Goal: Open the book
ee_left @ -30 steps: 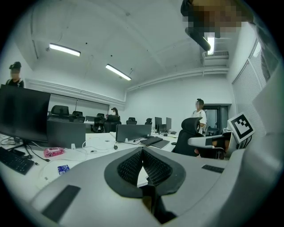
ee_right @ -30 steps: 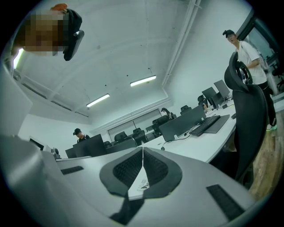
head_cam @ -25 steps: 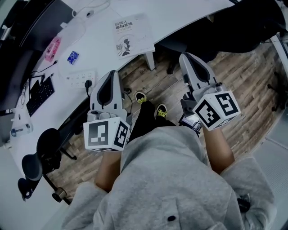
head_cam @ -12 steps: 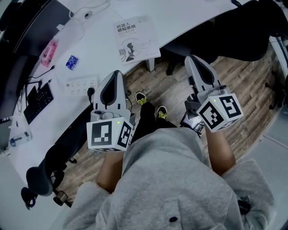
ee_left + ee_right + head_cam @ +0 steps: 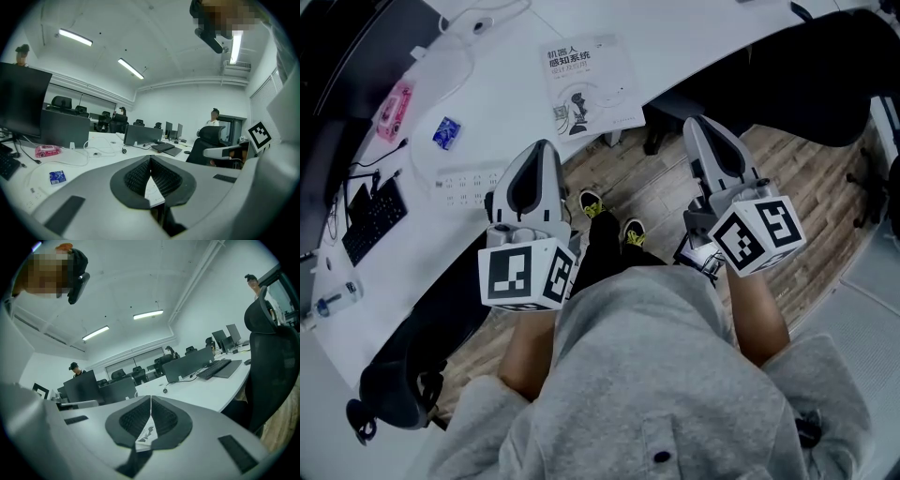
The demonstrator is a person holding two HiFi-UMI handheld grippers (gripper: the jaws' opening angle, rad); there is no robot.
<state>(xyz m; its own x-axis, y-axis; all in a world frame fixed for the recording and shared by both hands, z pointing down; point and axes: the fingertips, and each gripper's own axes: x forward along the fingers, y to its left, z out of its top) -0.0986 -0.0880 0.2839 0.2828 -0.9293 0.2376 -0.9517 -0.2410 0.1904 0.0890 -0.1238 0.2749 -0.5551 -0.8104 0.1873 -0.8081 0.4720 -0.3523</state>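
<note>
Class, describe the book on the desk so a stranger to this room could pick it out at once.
Find the curved white desk across the top of the head view. At its near edge lies the book, closed and flat. It is the only large white rectangle with dark print and a drawing; the blue packet and pink pack to its left are far smaller.

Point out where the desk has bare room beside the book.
Bare white desk lies right of the book, and a narrower strip runs between book and blue packet. The left end is crowded: pink pack, power strip, keyboard.
</note>
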